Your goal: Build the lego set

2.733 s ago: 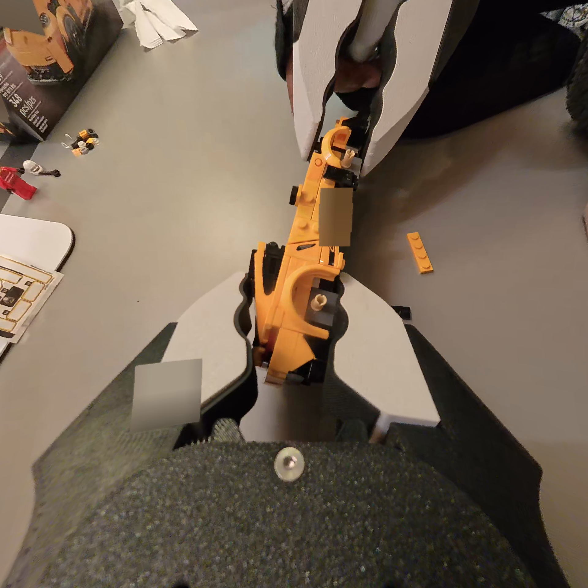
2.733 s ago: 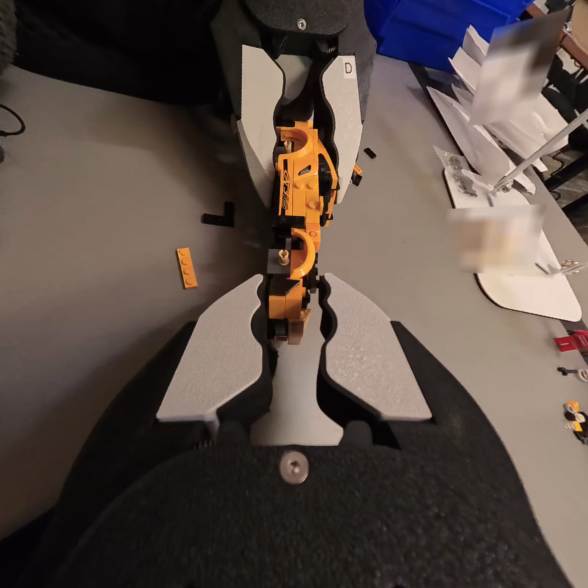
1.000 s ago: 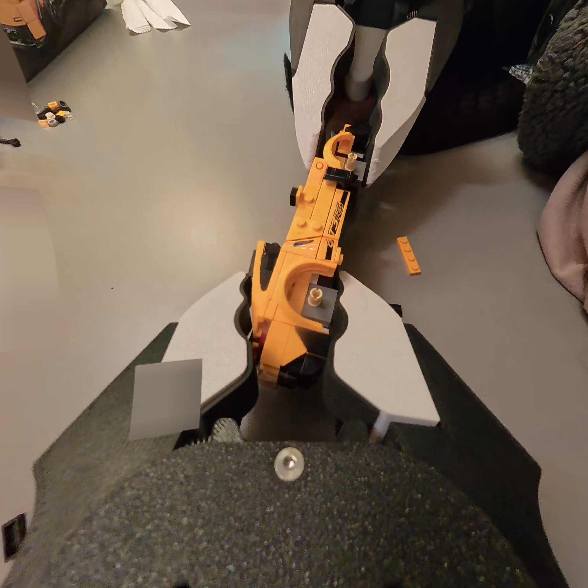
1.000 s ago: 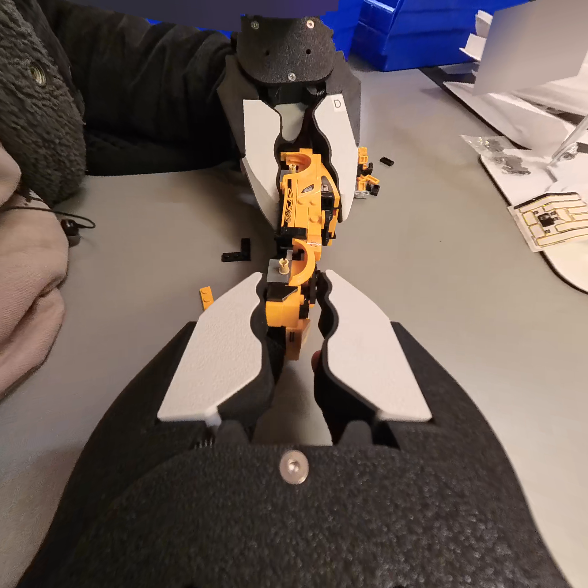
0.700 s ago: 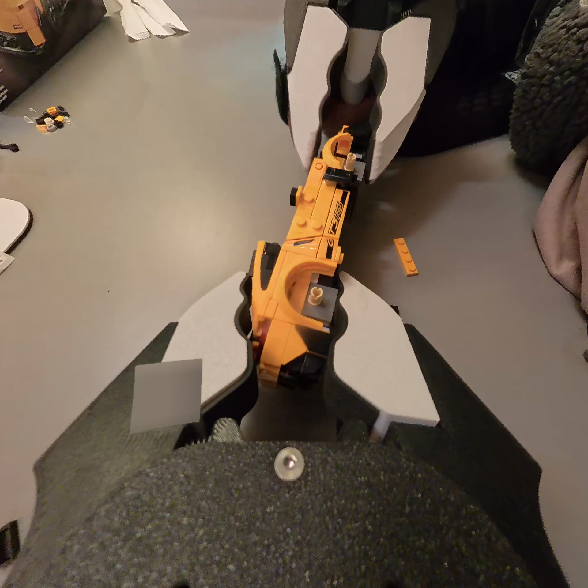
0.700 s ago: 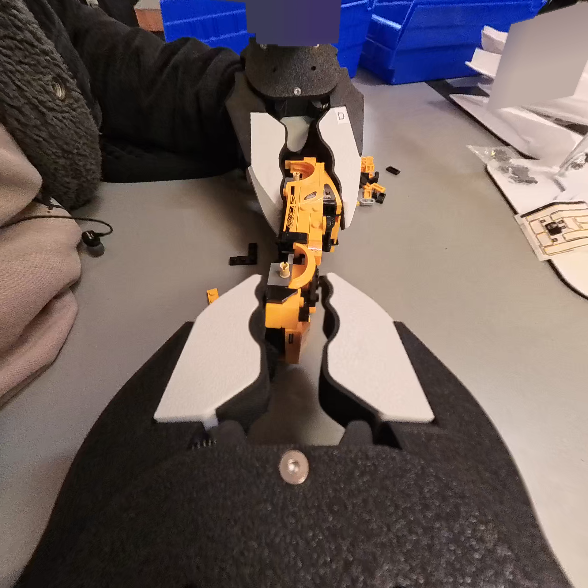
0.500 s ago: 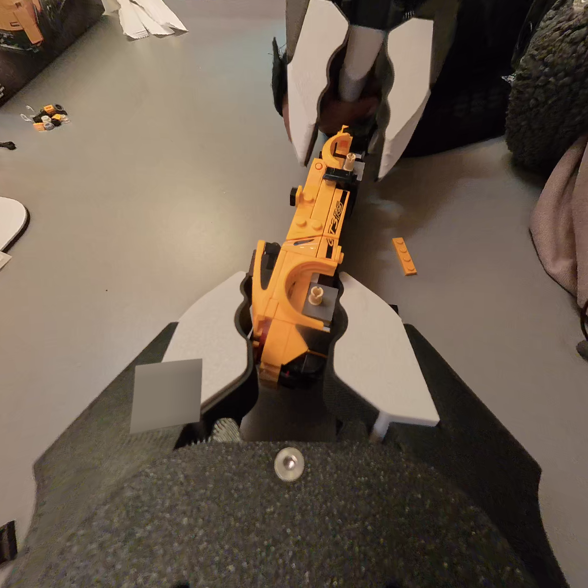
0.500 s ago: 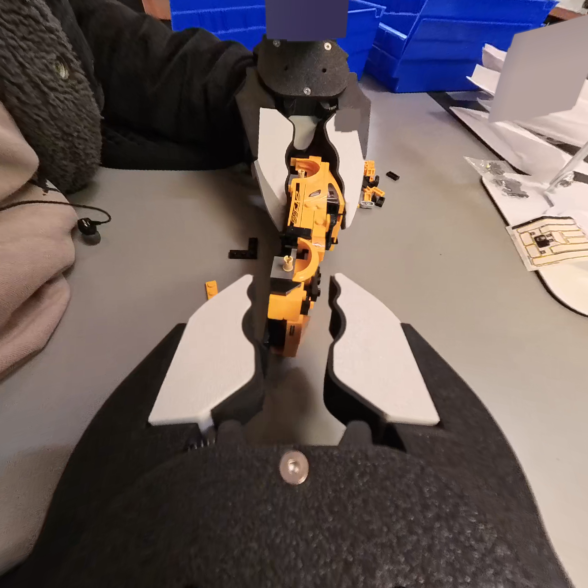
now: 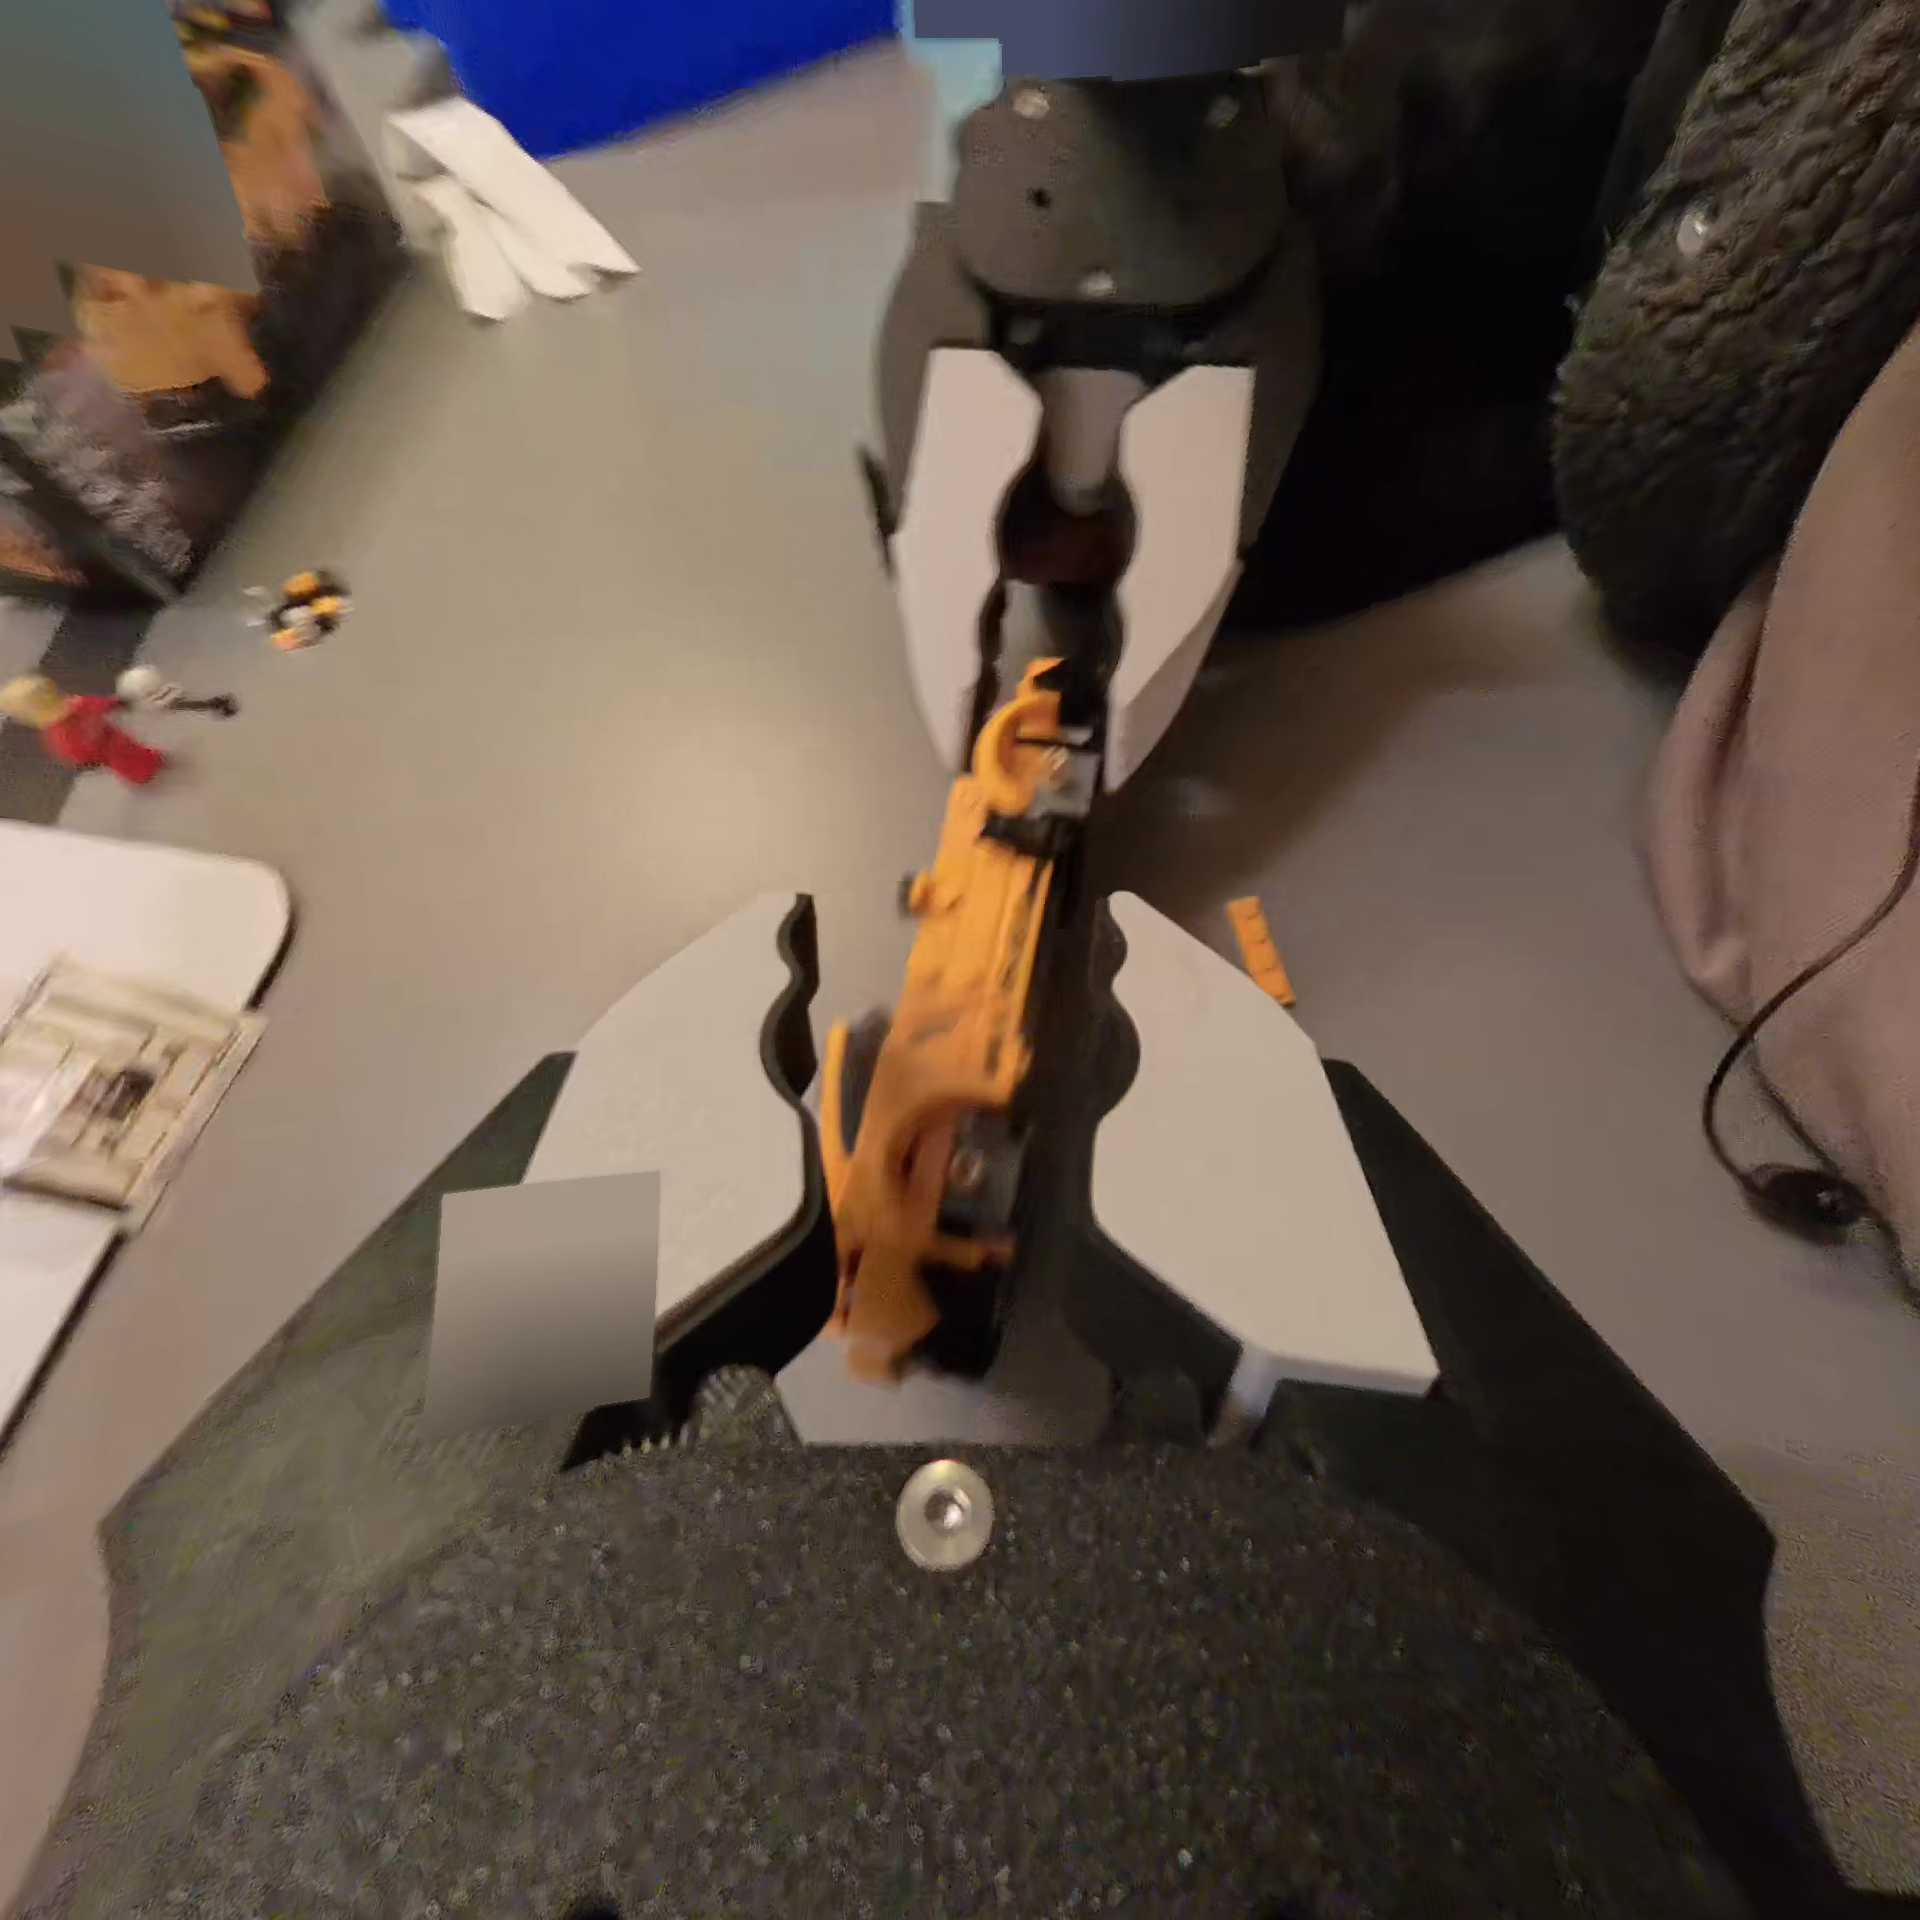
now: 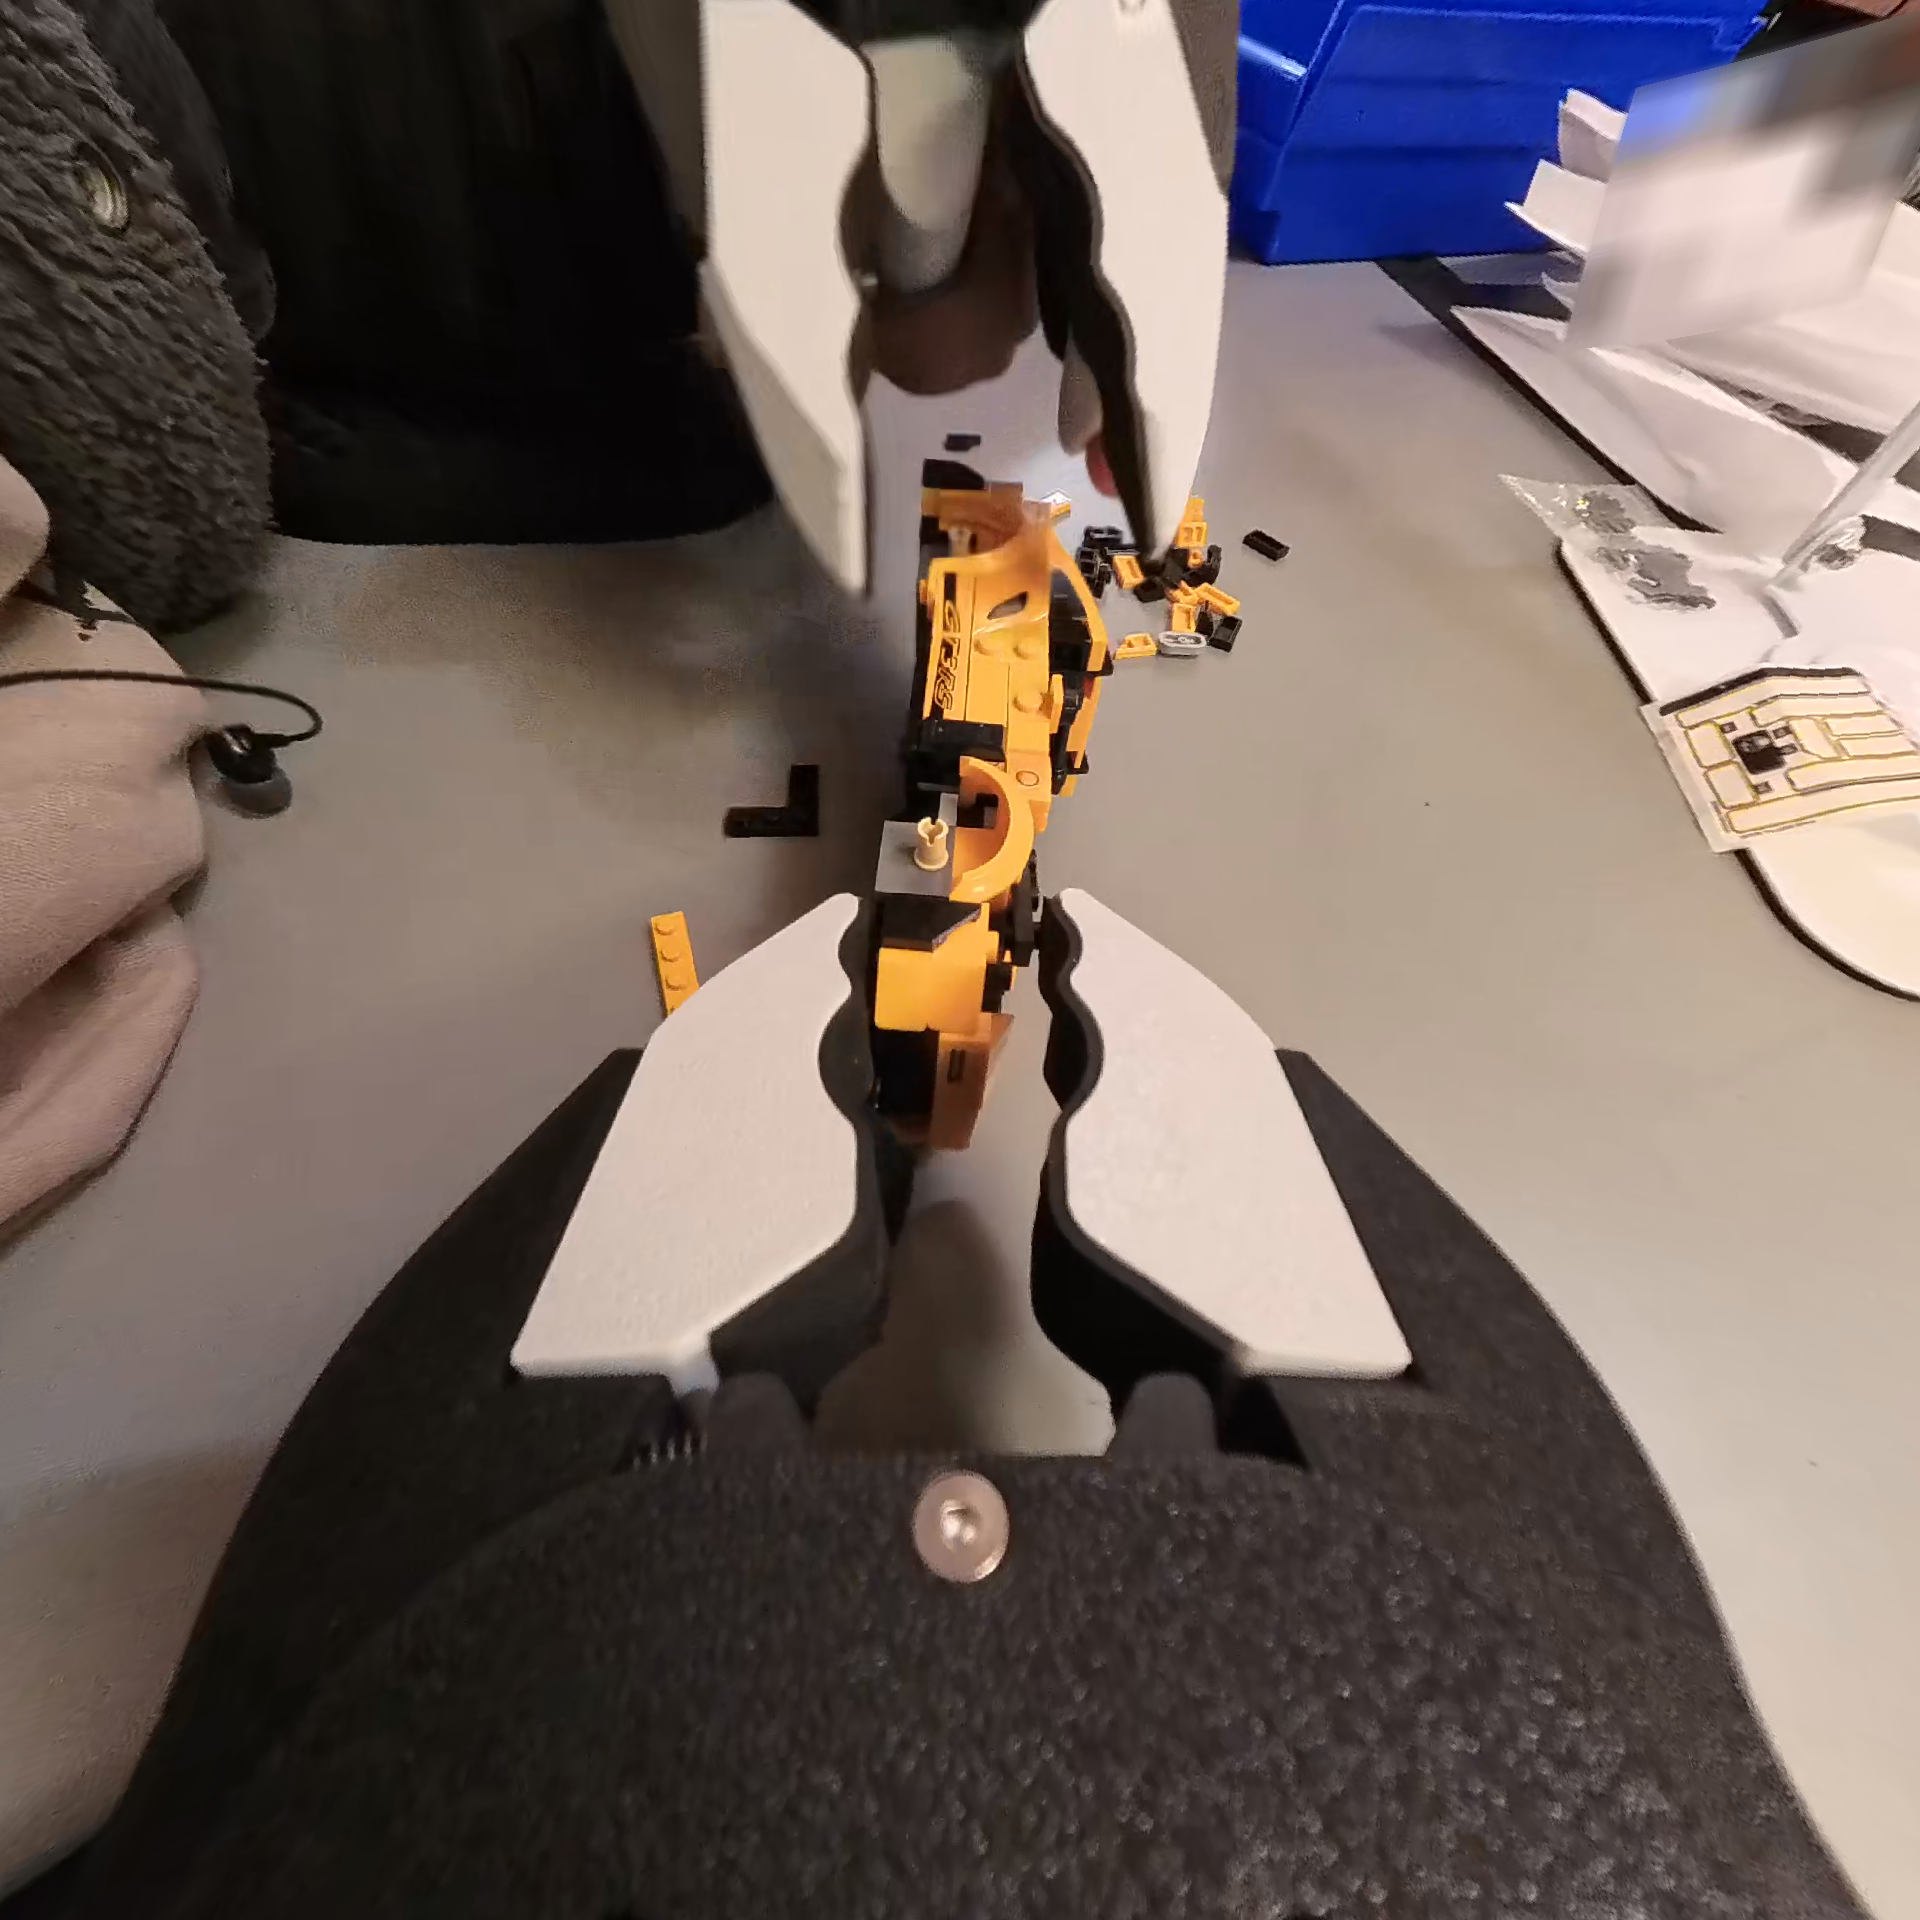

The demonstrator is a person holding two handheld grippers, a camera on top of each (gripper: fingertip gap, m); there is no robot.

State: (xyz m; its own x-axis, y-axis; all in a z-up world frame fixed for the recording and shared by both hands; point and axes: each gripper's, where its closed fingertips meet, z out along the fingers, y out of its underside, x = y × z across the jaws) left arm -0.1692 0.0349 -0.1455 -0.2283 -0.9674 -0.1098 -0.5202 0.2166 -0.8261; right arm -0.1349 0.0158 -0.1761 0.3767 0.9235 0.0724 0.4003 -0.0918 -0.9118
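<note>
An orange and black lego car (image 10: 987, 707) lies on its side on the grey table, a wheel arch facing up. My right gripper (image 10: 954, 904) is shut on its near end; in the left wrist view the same gripper (image 9: 1039, 769) clasps the car's far end. My left gripper (image 9: 956, 914) is open, its fingers standing apart from the blurred car (image 9: 966, 1039) between them. In the right wrist view the left gripper (image 10: 1003, 561) hangs open above the car's far end.
A loose orange plate (image 10: 670, 961) and a black L piece (image 10: 774, 816) lie left of the car, with a pile of small pieces (image 10: 1174, 592) to the right. Blue bins (image 10: 1455, 125), paper sheets (image 10: 1787, 748), the set's box (image 9: 156, 416), a minifigure (image 9: 94, 727) and an earbud cable (image 10: 244, 753) surround them. Left tips to right tips: about 6 cm.
My right gripper opened half a second ago and has closed again on the car. My left gripper has opened, let go of the car and lifted away.
</note>
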